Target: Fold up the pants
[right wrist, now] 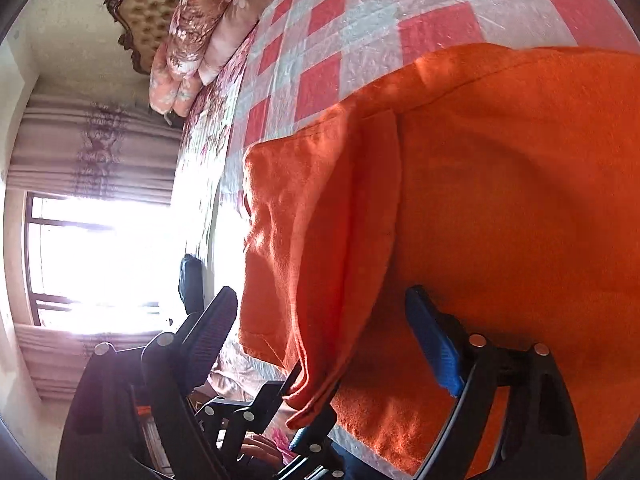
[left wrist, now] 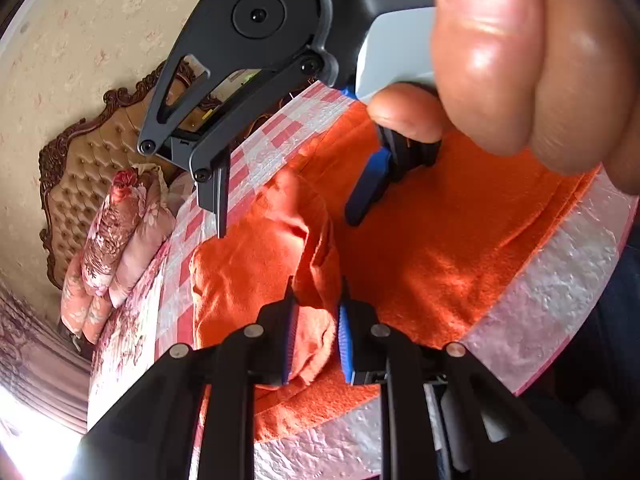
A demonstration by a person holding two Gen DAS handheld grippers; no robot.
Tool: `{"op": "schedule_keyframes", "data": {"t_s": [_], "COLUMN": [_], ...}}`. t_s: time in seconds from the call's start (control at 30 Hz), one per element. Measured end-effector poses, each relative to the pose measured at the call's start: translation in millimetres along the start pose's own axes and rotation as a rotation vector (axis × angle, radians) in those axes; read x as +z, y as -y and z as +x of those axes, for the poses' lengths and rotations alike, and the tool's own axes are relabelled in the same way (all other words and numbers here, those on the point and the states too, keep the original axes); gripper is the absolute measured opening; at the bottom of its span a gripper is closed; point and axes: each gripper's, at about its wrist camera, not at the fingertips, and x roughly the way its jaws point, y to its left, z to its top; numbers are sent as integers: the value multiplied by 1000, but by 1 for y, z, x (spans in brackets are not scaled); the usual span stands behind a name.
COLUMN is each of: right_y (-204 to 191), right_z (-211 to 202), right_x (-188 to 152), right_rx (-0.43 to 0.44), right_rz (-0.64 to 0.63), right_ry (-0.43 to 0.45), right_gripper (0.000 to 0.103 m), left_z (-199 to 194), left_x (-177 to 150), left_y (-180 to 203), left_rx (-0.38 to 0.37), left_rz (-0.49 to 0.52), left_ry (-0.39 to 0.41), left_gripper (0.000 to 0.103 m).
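Note:
Orange pants (left wrist: 440, 260) lie spread on a checked quilt, and they fill most of the right wrist view (right wrist: 500, 200). My left gripper (left wrist: 316, 320) is shut on a raised fold of the pants near the bed's near edge. The pinched cloth hangs up off the layer beneath. In the right wrist view the left gripper (right wrist: 308, 400) shows low down, clamped on that fold's edge. My right gripper (right wrist: 322, 296) stands open over the pants, its pads not pressing the draped flap between them. It also shows in the left wrist view (left wrist: 288, 224), held by a hand (left wrist: 500, 60).
The bed's pink and white quilt (right wrist: 360, 40) runs toward floral pillows (left wrist: 120, 232) and a tufted headboard (left wrist: 80, 168). A bright window (right wrist: 100, 260) with curtains lies beyond the bed's side. The quilt's edge (left wrist: 540, 300) is close by the pants.

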Motion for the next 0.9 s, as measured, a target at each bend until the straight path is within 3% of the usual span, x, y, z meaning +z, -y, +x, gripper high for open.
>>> {"op": "schedule_keyframes", "data": {"t_s": [0.13,0.2,0.3,0.33,0.37,0.6,0.77,0.83,0.87,0.9], "right_y": [-11,-15,-17,-17,-17,8,48,57,60,62], "right_z": [8,11,16,15,12,-52,-66,-61,-59,-56], "right_x": [7,12,21,25,26,4,0,-1,0,0], "right_rx": [-46,-66,-103,-117,-134,-212,-209,-195,-198,-201], "right_rz": [-50,-61,-74,-79,-84,-126,-48,-30,-28,-28], "right_ry": [-11,-11,9,27,55,235,241,223,219,216], "right_gripper": [84,74,43,22,11,7,7,7,7,7], "left_z": [-5,-8,-15,-19,-23,-37,-36,-34,-33,-35], "left_x": [0,2,5,8,11,39,46,42,39,37], "left_y": [-10,-15,-15,-11,-7,31,53,57,59,66], "left_rx": [-13,-12,-15,-20,-32,-166,-219,-204,-199,-187], "left_rz": [-39,-48,-45,-38,-30,-50,-64,-68,-67,-60], "left_ry": [22,38,54,59,72,124,128,131,122,120], "left_gripper": [18,18,18,18,14,13,13,21,39,48]}}
